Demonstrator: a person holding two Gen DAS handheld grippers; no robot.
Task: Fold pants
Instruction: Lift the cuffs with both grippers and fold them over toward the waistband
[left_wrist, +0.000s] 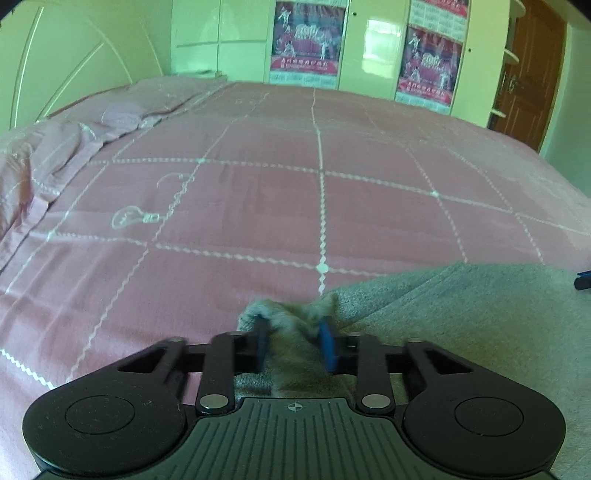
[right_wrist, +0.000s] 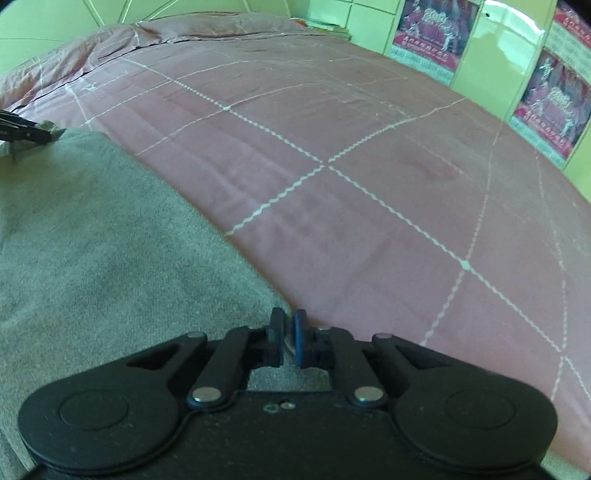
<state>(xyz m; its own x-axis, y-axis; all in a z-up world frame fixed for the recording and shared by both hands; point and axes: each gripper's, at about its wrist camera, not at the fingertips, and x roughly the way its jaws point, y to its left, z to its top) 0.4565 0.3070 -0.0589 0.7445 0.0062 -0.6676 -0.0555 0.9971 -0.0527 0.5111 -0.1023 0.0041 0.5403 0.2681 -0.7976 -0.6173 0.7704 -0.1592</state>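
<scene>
both black two-finger grippers sit low over the grey fleece pants (left_wrist: 461, 332) spread on the pink checked bedspread (left_wrist: 258, 203); the left gripper (left_wrist: 293, 338) is clenched on a bunched corner, the right gripper (right_wrist: 289, 334) pinched shut at the cloth's far edge, though whether fabric sits between its pads i cannot tell. judging by this, corners are only just gripped and every fold is yet to be made

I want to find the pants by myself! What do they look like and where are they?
Look at the big bed with the pink bedspread crossed by white zigzag lines. At its near edge lies a soft grey cloth, the pants, with the left tool and the right tool each pinching its edge. It is the only grey, fuzzy thing on all that pink.
</scene>
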